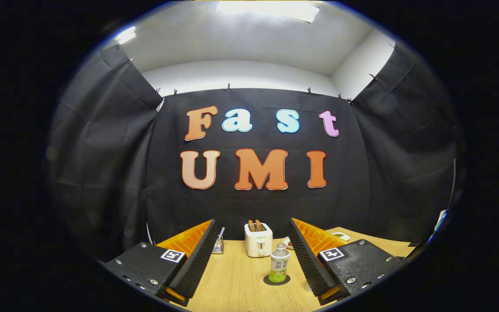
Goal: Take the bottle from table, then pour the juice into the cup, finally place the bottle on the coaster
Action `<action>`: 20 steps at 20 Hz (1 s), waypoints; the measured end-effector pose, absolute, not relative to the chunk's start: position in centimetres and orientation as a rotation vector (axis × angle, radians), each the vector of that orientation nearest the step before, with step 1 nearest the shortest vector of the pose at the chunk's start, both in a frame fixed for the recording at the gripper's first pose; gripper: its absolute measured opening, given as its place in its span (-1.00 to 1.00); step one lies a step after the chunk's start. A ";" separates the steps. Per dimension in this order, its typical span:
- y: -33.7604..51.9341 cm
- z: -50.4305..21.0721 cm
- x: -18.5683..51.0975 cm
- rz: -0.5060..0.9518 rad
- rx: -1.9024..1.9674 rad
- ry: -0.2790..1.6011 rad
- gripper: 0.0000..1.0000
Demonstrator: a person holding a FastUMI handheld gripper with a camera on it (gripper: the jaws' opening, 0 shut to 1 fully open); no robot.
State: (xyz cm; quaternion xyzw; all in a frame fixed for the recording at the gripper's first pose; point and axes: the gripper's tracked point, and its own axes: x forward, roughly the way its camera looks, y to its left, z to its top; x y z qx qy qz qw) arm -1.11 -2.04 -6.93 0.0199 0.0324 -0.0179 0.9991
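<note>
Fingers (pixel 197 264): mine, spread wide apart, holding nothing, raised above the wooden table (pixel 236 281).
Bottle (pixel 279 268): upright, capped, green-labelled; stands on a dark round coaster (pixel 277 280), ahead of my fingers, nearer the right one, touching neither.
Toaster (pixel 258 239): white, two slices in its slots; beyond the bottle, near the black cloth wall.
Metal holder (pixel 218 245): left of the toaster, just beside my left finger.
Small dish (pixel 287 242): right of the toaster, partly hidden.
</note>
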 end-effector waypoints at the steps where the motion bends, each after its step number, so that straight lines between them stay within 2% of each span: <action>1: -1.7 -6.8 -1.1 -0.025 0.041 0.066 0.94; 20: -1.2 -7.1 -1.0 0.011 0.006 0.064 0.94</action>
